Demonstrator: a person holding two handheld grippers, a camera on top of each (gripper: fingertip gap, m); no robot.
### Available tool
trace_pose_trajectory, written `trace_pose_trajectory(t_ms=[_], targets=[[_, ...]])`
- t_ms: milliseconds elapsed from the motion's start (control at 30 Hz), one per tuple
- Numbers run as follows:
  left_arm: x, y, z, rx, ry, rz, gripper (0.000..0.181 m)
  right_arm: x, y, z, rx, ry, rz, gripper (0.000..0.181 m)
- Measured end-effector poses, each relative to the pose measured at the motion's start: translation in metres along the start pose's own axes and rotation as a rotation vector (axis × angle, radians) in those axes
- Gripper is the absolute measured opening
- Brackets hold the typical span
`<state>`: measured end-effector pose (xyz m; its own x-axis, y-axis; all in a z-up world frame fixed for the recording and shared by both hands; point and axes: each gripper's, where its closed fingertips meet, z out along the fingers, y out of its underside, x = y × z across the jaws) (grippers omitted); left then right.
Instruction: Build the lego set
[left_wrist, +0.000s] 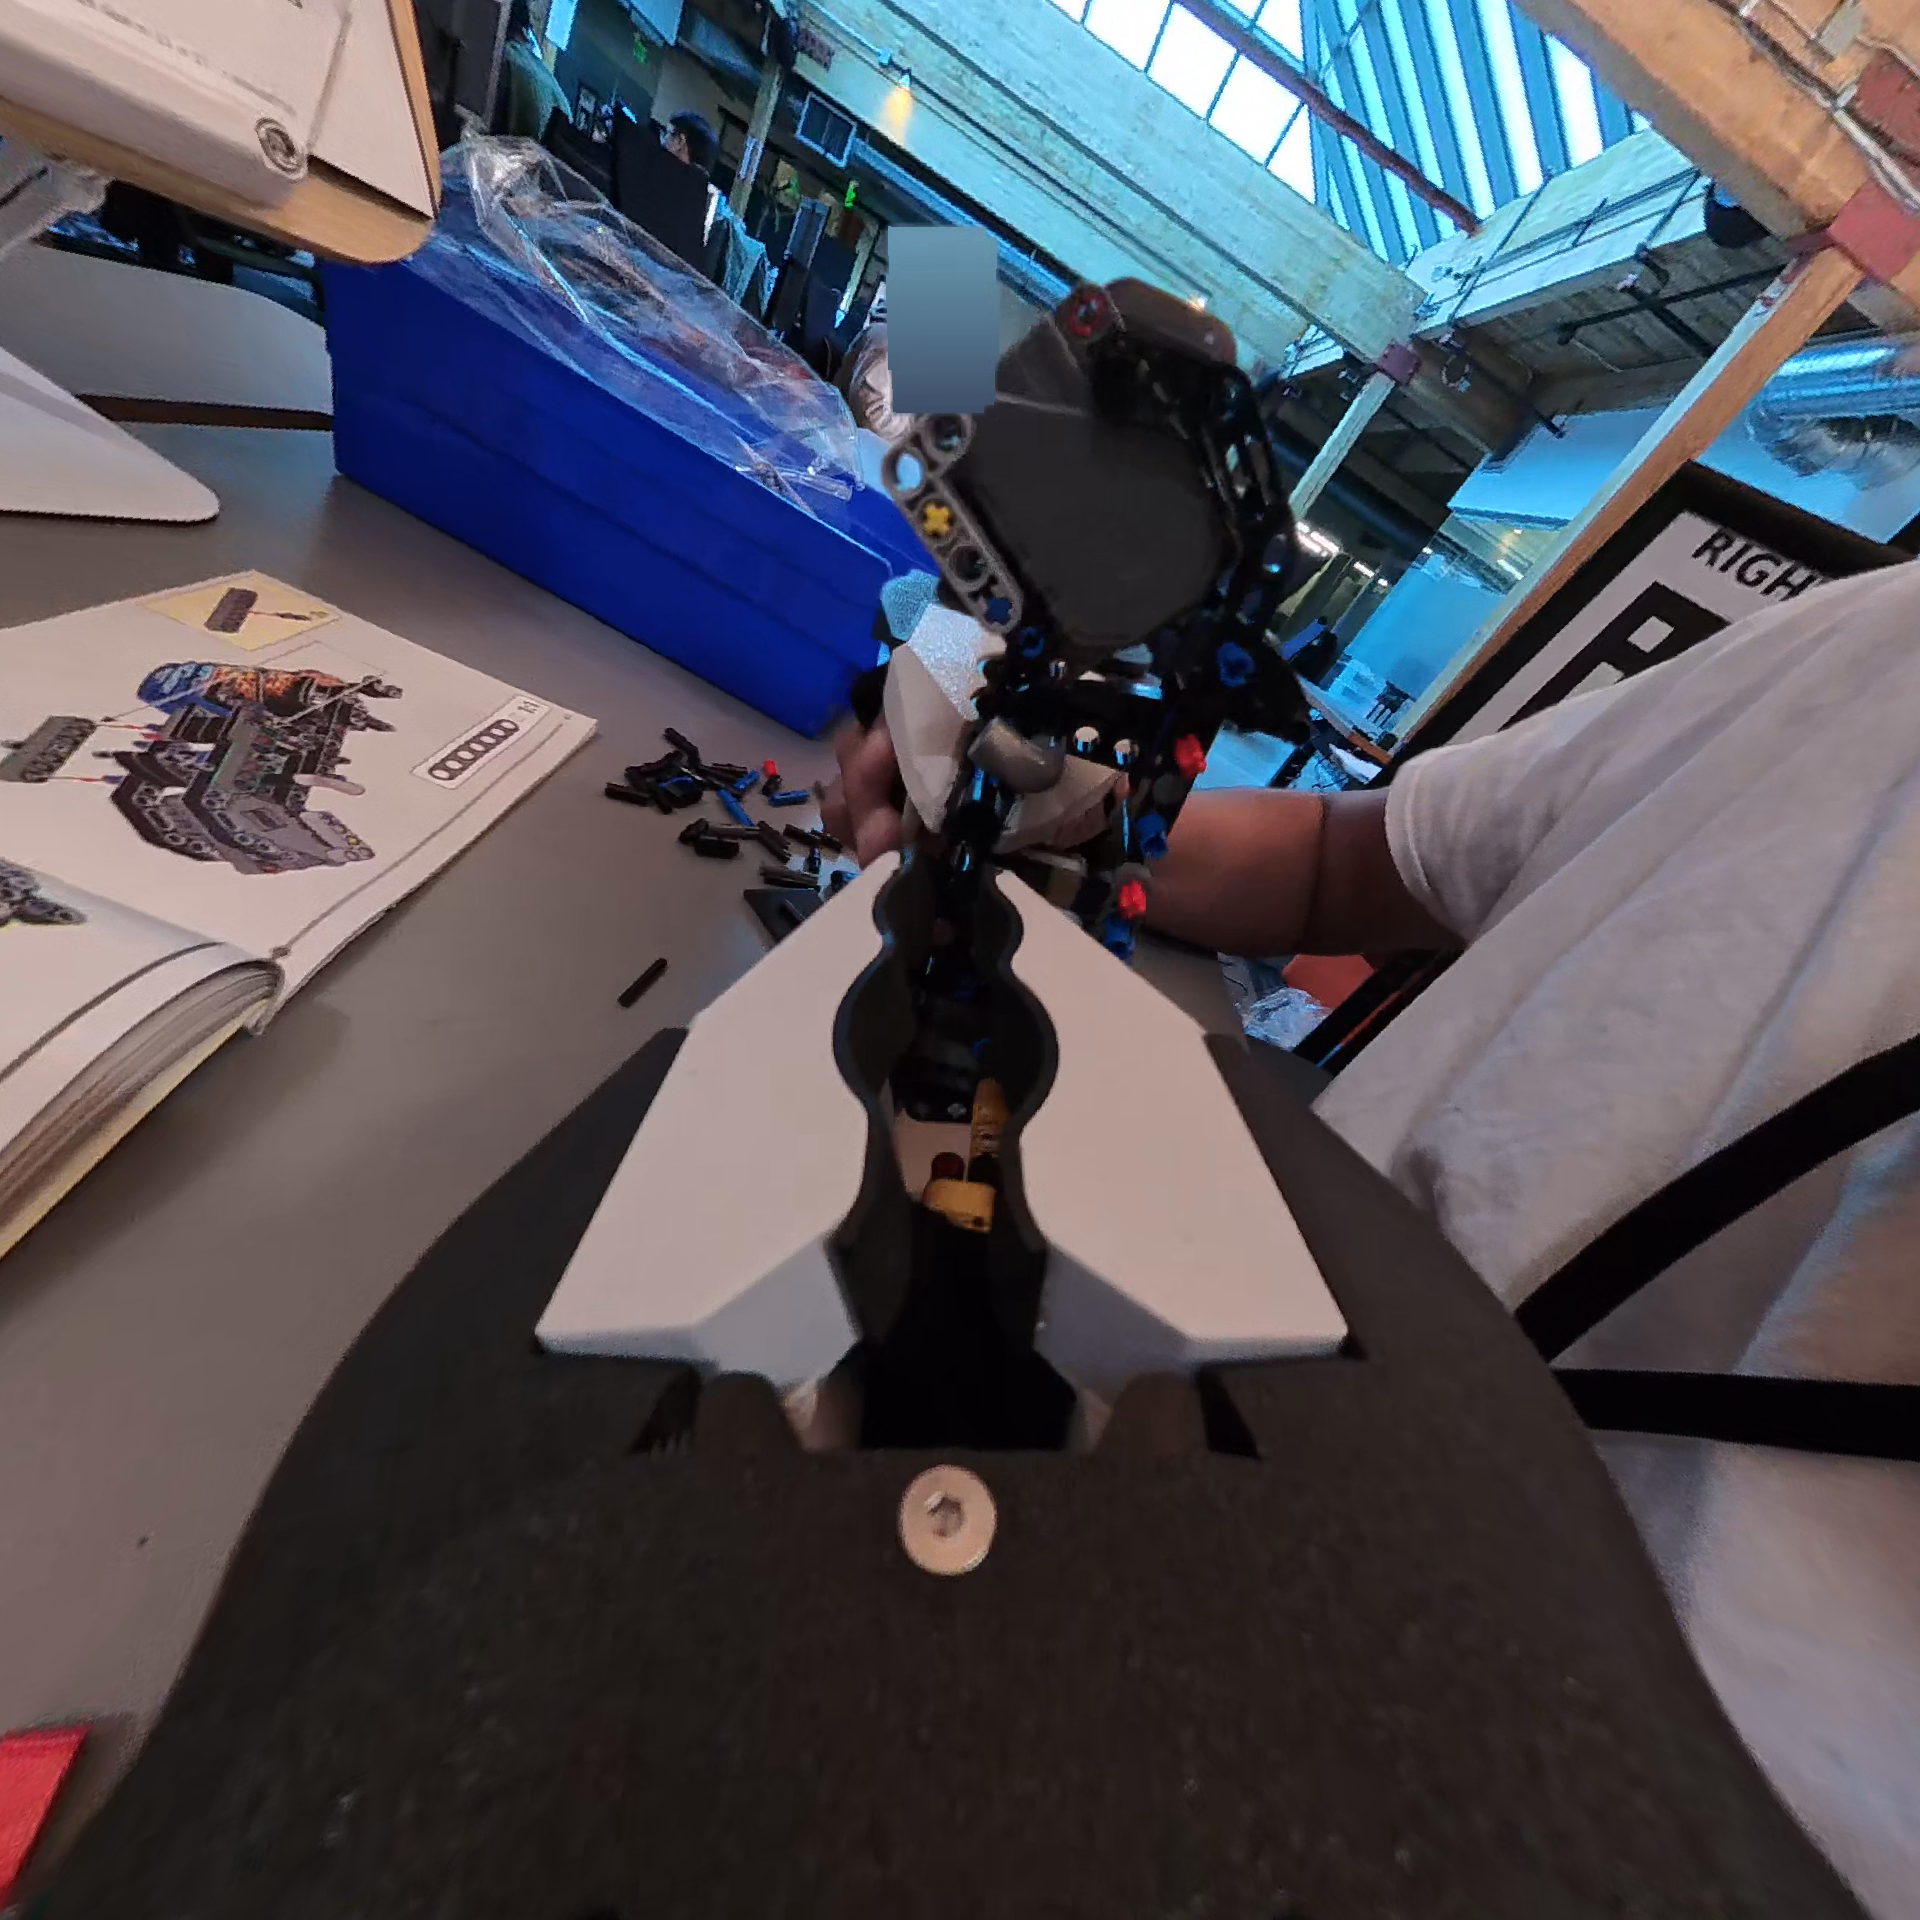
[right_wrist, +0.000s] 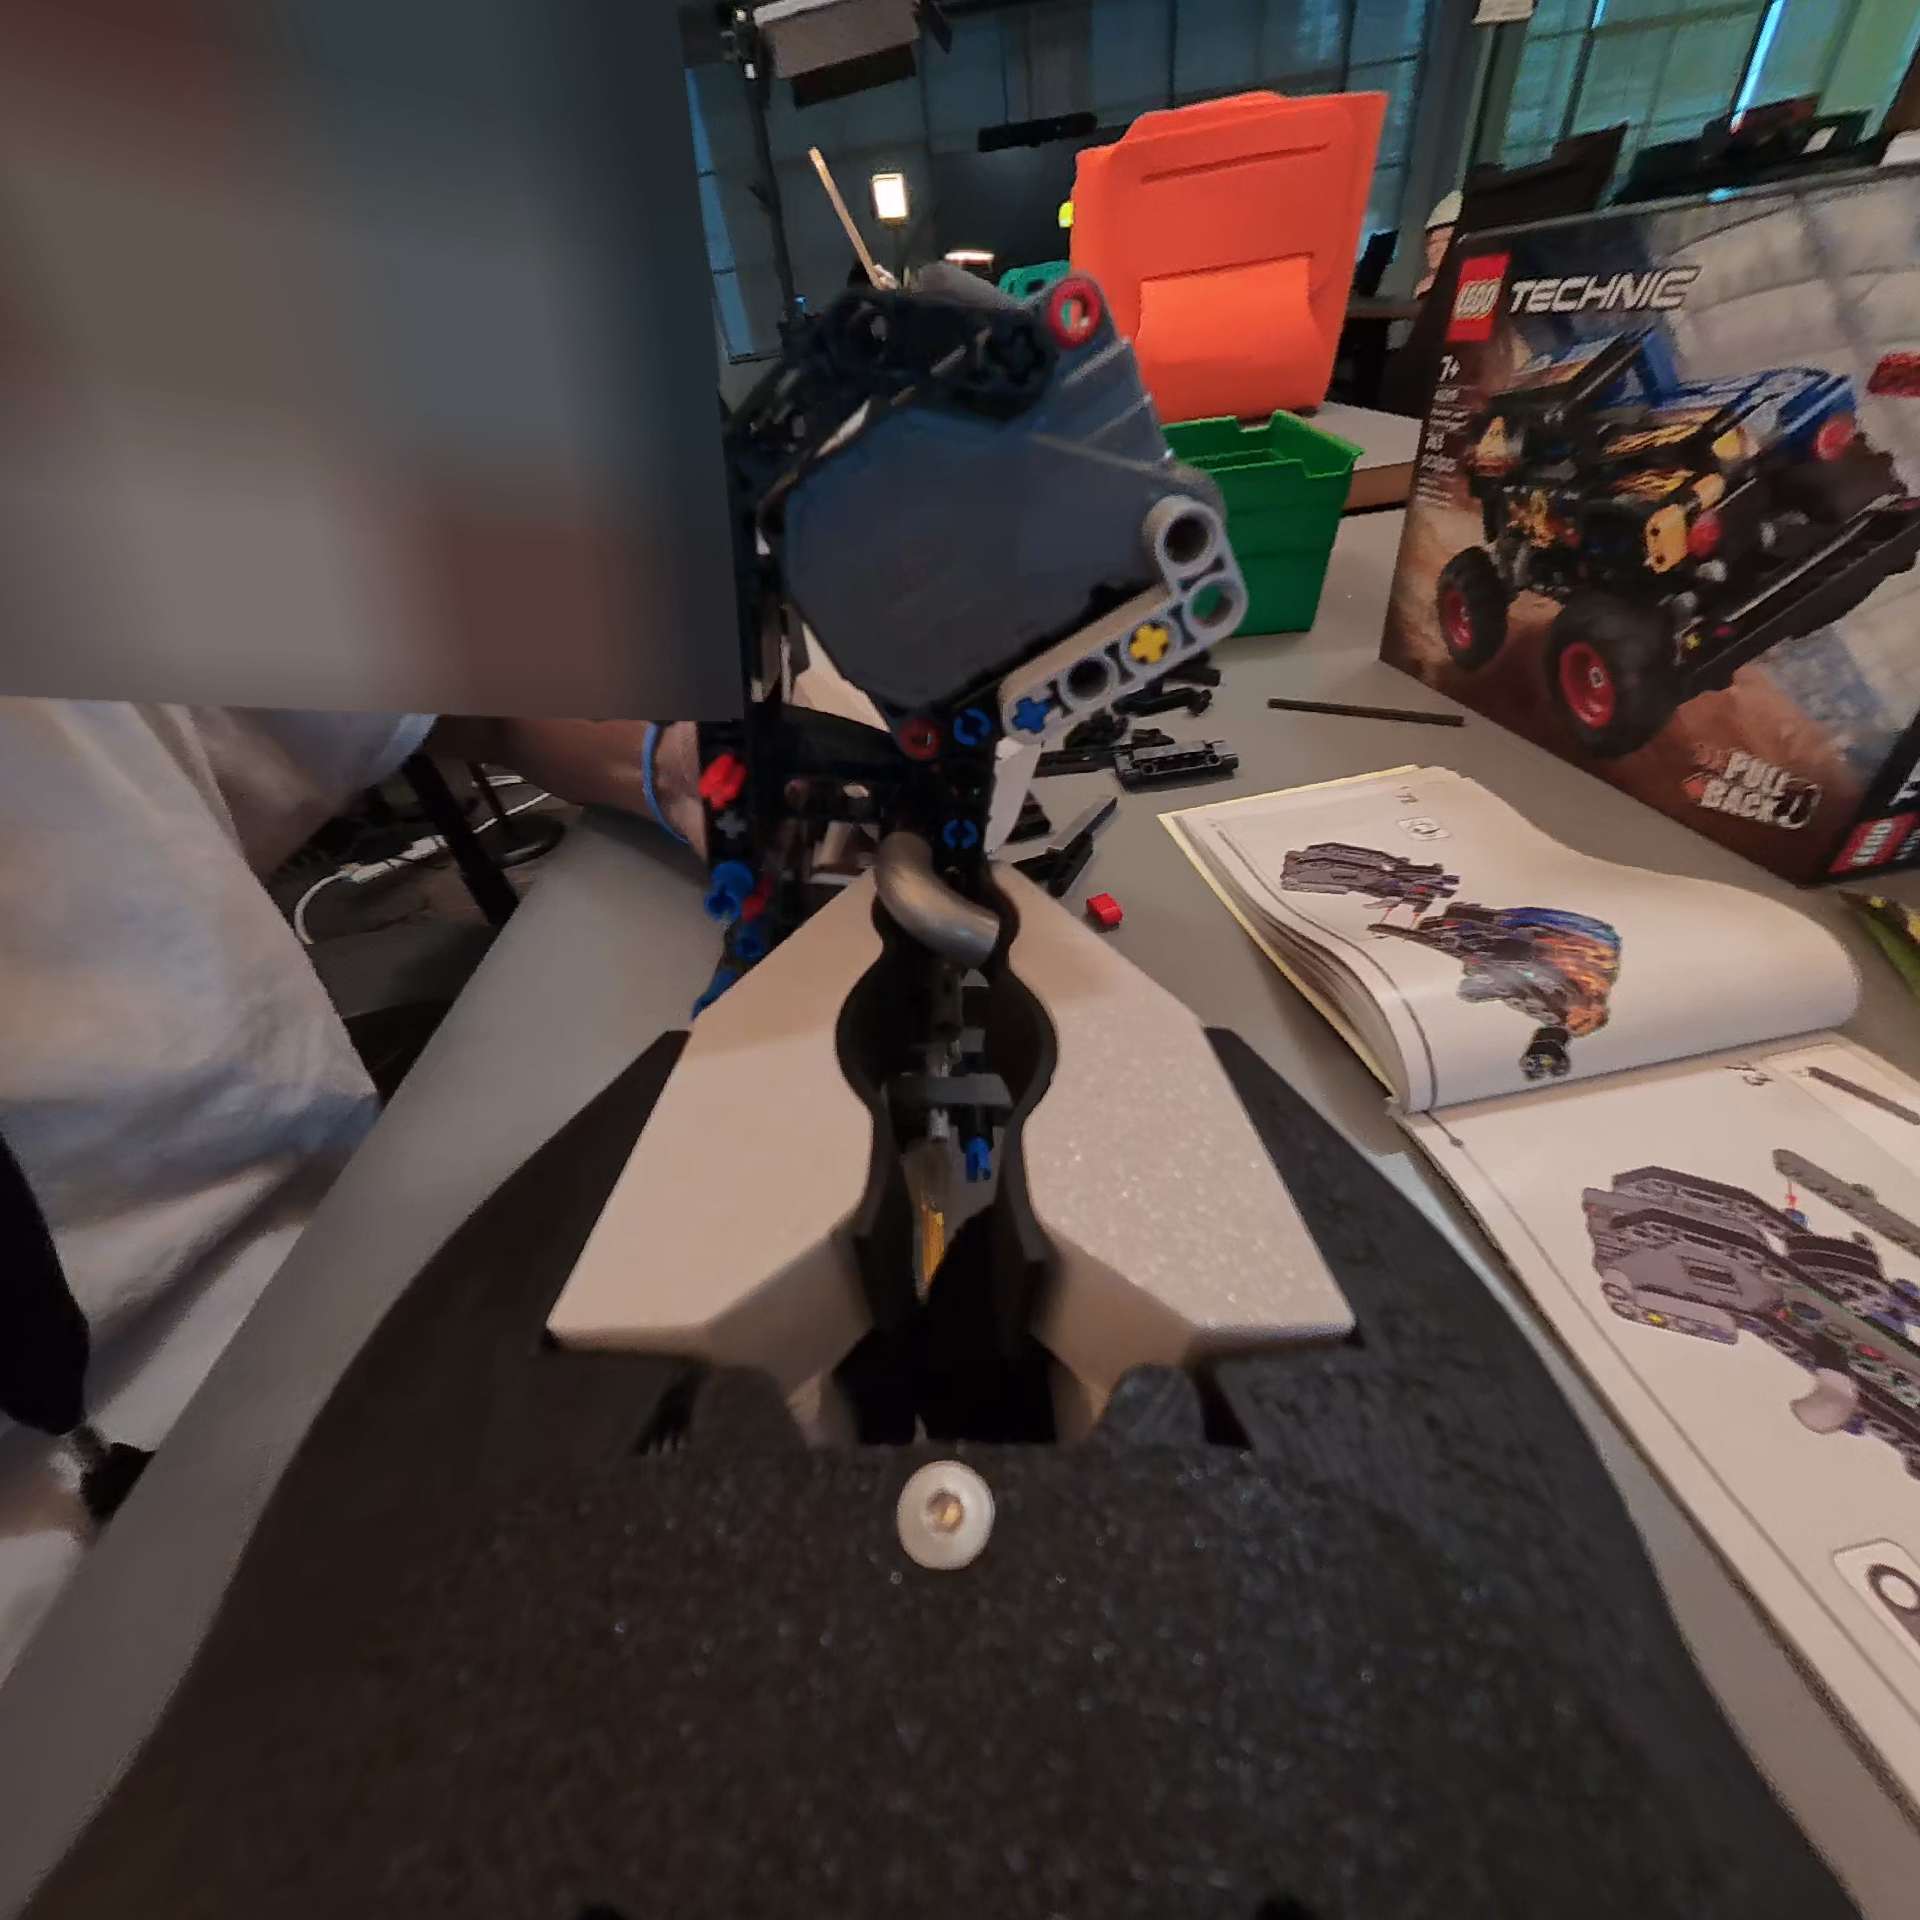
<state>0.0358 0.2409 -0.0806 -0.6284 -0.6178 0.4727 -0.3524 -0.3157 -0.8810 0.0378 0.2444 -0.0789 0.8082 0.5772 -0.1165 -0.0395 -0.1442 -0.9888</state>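
Note:
A part-built Lego model with a dark grey motor block (left_wrist: 1081, 499) and a light grey beam (left_wrist: 940, 520) on a black frame with blue and red pins is held upright above the table. My left gripper (left_wrist: 945, 883) is shut on the lower end of the frame. The right gripper's white fingers (left_wrist: 935, 707) grip the frame farther off in the left wrist view. In the right wrist view the same model (right_wrist: 956, 540) with its grey beam (right_wrist: 1132, 644) rises from my right gripper (right_wrist: 940, 894), which is shut on the frame.
An open instruction book (left_wrist: 260, 769) lies left, beside a blue box (left_wrist: 582, 499) and loose black pins (left_wrist: 717, 800). The right wrist view shows the book (right_wrist: 1507, 935), the Lego box (right_wrist: 1662, 499), a green bin (right_wrist: 1268, 509), a red piece (right_wrist: 1104, 910). A person's white shirt (left_wrist: 1662, 935) is close on the right. Only a small space, under 4 cm, lies between the two pairs of fingers.

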Motion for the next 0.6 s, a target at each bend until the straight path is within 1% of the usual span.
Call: trace_pose_trajectory(t_ms=[100,300,433,533,600], targets=[[0.002,-0.006,0.000,0.041,0.020,-0.003,0.006,-0.001,-0.006,0.000,0.037,-0.005,0.035,0.007],[0.020,-0.002,0.003,0.006,0.108,0.034,0.006,-0.017,-0.008,-0.001,0.046,-0.147,0.109,0.007],[0.014,-0.002,0.004,0.002,0.083,0.031,0.006,-0.012,-0.006,0.001,0.050,-0.145,0.175,0.007],[0.011,-0.001,0.002,-0.005,0.075,0.027,0.005,-0.009,-0.005,0.002,0.014,-0.117,0.153,0.007],[0.010,-0.002,0.001,-0.001,0.074,0.020,0.005,-0.005,-0.006,0.000,0.015,-0.097,0.153,0.013]])
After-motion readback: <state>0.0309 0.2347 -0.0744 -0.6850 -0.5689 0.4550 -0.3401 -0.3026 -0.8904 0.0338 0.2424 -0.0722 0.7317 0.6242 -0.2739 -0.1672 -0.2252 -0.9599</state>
